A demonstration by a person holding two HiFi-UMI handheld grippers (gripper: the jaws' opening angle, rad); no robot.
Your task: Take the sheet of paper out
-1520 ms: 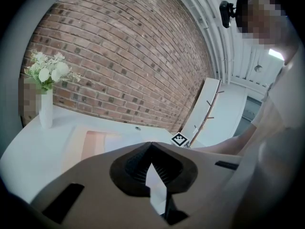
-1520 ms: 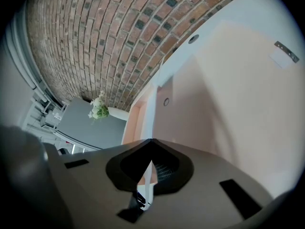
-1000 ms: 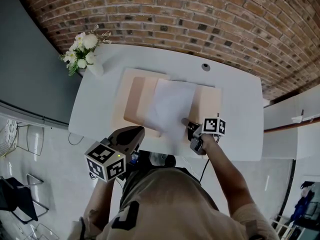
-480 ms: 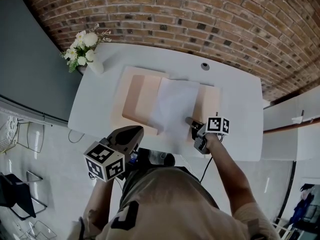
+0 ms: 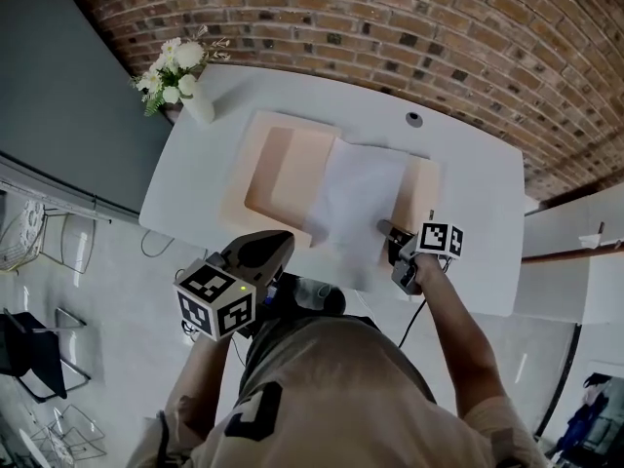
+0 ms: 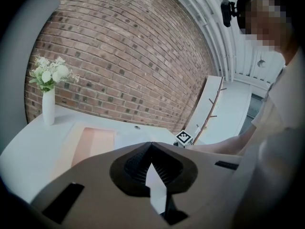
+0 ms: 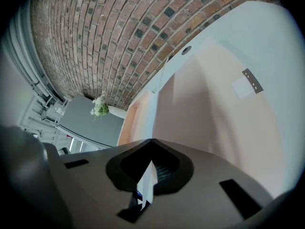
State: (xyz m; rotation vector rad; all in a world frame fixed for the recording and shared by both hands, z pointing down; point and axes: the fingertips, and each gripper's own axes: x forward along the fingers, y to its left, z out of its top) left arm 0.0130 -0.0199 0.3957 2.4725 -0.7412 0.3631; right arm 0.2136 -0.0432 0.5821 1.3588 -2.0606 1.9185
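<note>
You have one sheet of paper (image 5: 356,203), thin, white and rectangular. It lies across the middle of one open folder (image 5: 283,169), and its near edge reaches past the folder's near edge. The folder is smooth peach card with a shallow, darker recess on its left half. Take the folder as your landmark.

You hold two grippers, each with one black-and-white marker cube. Your right gripper (image 5: 385,228) is at the folder's near right part, its jaws pressed together on the right edge of the sheet. In the right gripper view a white sliver of paper shows in the gap behind the touching tips (image 7: 151,140). Your left gripper (image 5: 288,239) hangs off the table on the near side of the folder. Its matte brown jaws meet at the tips (image 6: 151,144) with nothing pinched.

The folder lies on one white table (image 5: 468,183) with rounded corners. Beyond the folder's far left corner stands one slim white vase (image 5: 200,108) of white flowers (image 5: 174,66). Beyond its far right corner is one round grey grommet (image 5: 414,119). Behind all this runs one rough red brick wall (image 5: 390,18).
</note>
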